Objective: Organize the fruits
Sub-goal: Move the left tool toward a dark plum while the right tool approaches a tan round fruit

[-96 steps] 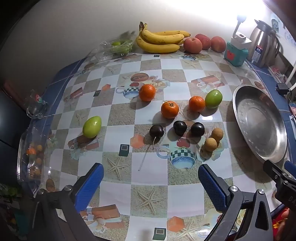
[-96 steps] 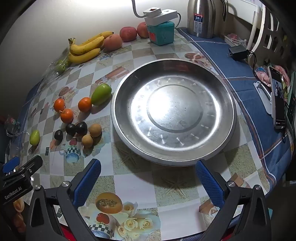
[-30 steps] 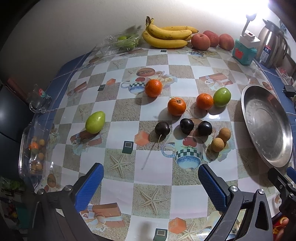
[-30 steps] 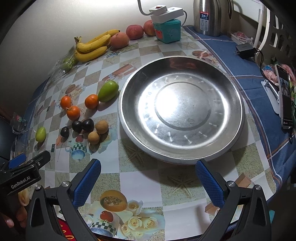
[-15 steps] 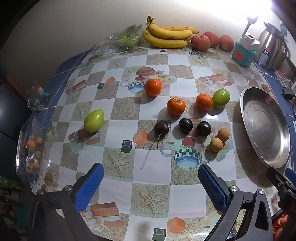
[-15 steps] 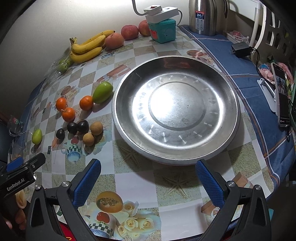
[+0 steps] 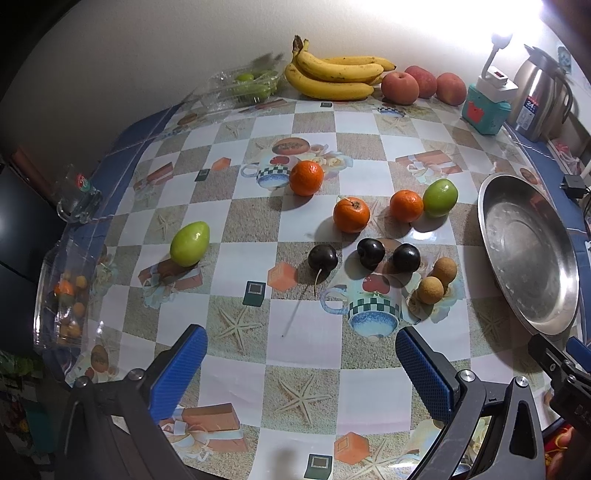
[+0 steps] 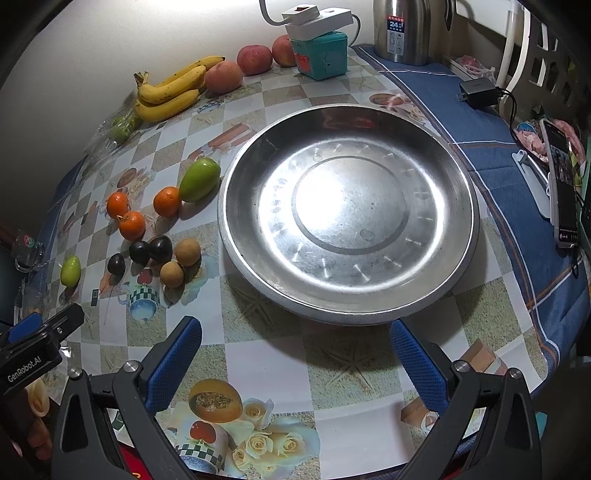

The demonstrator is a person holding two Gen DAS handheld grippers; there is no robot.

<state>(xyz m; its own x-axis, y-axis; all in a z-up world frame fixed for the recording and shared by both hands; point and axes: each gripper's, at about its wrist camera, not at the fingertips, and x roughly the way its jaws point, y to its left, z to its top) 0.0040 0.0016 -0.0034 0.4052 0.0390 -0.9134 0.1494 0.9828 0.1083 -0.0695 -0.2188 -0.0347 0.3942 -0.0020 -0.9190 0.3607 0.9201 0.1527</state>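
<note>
Loose fruit lies on the patterned tablecloth: three oranges (image 7: pixel 351 214), three dark plums (image 7: pixel 370 253), two brown longans (image 7: pixel 430 290), a green fruit (image 7: pixel 439 197) beside an orange, and another green fruit (image 7: pixel 189 243) apart at the left. A large empty steel plate (image 8: pixel 347 206) sits to the right of them; it also shows in the left wrist view (image 7: pixel 528 251). My left gripper (image 7: pixel 301 363) is open and empty, above the table in front of the plums. My right gripper (image 8: pixel 291 356) is open and empty, in front of the plate's near rim.
Bananas (image 7: pixel 332 79) and peaches (image 7: pixel 400 86) lie along the back wall, with a teal box (image 8: pixel 319 55) and a steel kettle (image 8: pixel 404 29). Clear plastic containers (image 7: pixel 61 295) sit at the left edge. A phone (image 8: pixel 563 192) and a charger (image 8: pixel 476 92) lie at the right.
Both views have shifted slightly; the fruit and the plate stay where they were. Both grippers remain open.
</note>
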